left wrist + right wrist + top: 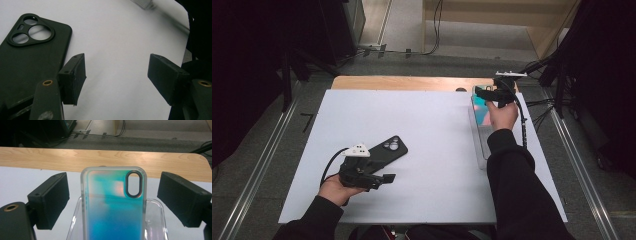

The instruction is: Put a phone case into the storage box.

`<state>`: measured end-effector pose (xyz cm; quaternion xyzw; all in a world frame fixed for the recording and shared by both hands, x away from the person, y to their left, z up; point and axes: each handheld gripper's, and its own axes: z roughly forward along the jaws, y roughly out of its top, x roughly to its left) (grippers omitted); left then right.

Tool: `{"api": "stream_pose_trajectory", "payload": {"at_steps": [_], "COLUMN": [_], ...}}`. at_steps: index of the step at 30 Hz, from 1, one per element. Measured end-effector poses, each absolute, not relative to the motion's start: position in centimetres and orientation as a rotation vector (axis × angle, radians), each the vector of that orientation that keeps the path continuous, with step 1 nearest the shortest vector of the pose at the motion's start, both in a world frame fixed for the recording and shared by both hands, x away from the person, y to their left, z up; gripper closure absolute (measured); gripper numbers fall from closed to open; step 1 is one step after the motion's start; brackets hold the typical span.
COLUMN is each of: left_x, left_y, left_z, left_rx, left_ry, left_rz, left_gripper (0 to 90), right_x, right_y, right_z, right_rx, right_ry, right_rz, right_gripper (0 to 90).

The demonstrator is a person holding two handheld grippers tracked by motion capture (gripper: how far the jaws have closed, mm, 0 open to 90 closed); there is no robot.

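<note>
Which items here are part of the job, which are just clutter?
In play:
- iridescent phone case, between the open right gripper jaws
- clear tray under it
- black phone case, beside the open left gripper

Lying about:
- floor cables
- wooden shelf

Left gripper (384, 178) open, low; right gripper (480, 93) apparently open.

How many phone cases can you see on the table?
2: a black phone case lying beside the left hand-held gripper, and an iridescent phone case in the clear tray, between the right hand-held gripper's open jaws.
</note>
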<state>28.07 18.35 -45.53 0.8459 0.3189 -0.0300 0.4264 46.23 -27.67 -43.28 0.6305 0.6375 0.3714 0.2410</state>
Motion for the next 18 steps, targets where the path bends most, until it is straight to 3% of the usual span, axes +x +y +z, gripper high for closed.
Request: {"api": "stream_pose_trajectory", "payload": {"at_steps": [18], "left_x": [29.1], "left_y": [18.6], "left_z": [-45.3], "left_rx": [2.093], "left_ry": [0.83], "left_rz": [-0.116], "left_gripper": [30.4], "right_x": [41.6], "right_y": [-27.1], "right_z": [-40.6], "right_rx": [1.67], "right_ry": [1.985], "right_rz": [1.145], "right_gripper": [9.2]}}
